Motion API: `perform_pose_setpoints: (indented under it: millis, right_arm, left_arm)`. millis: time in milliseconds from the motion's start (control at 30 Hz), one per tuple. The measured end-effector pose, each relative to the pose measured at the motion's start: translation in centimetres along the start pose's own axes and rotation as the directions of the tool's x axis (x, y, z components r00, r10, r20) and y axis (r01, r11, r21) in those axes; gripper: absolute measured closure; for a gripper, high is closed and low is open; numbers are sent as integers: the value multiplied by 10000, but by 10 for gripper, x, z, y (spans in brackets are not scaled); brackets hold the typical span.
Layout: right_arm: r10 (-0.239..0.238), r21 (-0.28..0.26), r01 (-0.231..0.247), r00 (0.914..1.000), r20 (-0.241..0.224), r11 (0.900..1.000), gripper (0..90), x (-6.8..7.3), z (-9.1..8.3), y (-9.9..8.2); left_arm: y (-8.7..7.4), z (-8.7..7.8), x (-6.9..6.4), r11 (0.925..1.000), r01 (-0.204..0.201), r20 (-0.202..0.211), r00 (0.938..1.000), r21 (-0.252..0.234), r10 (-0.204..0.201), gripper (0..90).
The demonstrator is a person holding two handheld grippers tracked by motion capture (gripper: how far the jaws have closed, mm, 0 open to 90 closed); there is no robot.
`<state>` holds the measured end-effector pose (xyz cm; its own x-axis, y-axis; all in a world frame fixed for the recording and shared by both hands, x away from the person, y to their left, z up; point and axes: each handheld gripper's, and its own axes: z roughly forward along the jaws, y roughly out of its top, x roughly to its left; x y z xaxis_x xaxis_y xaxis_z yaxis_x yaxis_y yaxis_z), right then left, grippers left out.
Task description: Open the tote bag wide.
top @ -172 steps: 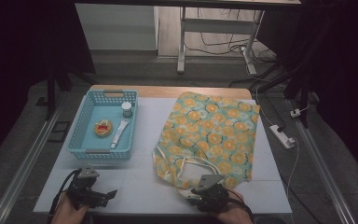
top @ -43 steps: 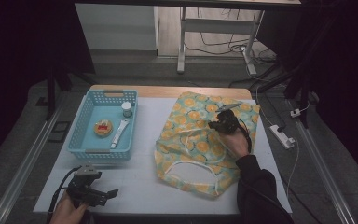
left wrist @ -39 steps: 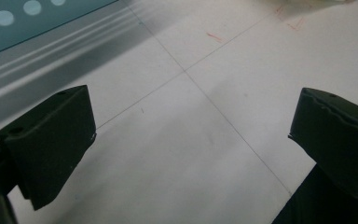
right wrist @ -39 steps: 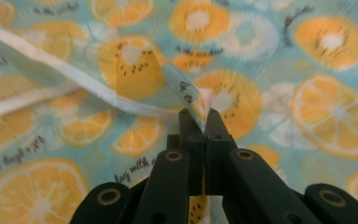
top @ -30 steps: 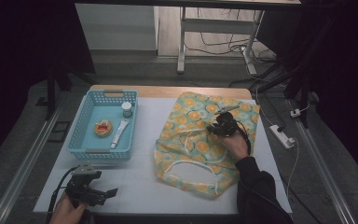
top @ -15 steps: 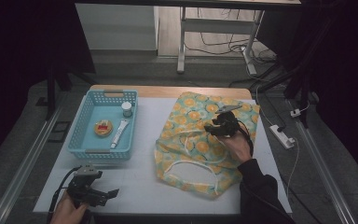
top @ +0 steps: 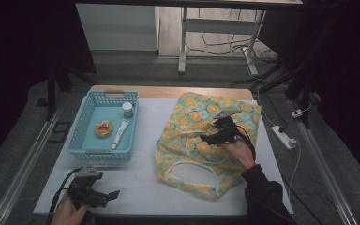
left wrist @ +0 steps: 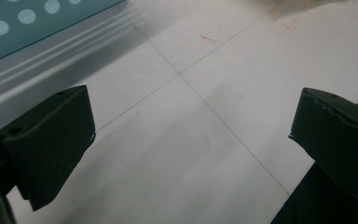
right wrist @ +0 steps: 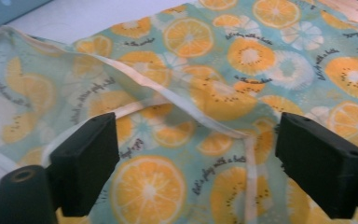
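At table centre, three o'clock of the blue plastic basket (top: 104, 125): orange-slice-print soft cloth bag (top: 206, 140) lies flat | right gripper (top: 206, 137) jaws just opening, empty above it | left gripper (top: 115, 193) open, idle | limp, light; best pinched at white handle strap (right wrist: 177, 100).

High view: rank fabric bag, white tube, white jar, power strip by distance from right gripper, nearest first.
From the right gripper:
1. Fabric bag, directly beneath it.
2. Power strip, off the table's right edge.
3. White tube and white jar, both in the blue basket at left; too close to call.
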<state>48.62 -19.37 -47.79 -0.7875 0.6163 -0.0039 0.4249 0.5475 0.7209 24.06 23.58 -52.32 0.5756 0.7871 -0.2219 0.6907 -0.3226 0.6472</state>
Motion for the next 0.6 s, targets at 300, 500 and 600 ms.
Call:
perform_pose_setpoints:
  millis: [300,500,600]
  right_arm:
    - [-393,207,402,9984,-419,9990,0,18,-2,-6]
    - [-383,297,396,9984,-415,9988,0,25,-3,-15]
    - [-263,267,277,9984,-496,9993,0,28,-5,-18]
  left_arm:
    - [0,0,0,10000,-12,-35,10000,13,12,0]
    - [0,0,-1,10000,-33,-31,10000,15,34,0]
    - [0,1,-1,10000,-10,-30,10000,26,10,0]
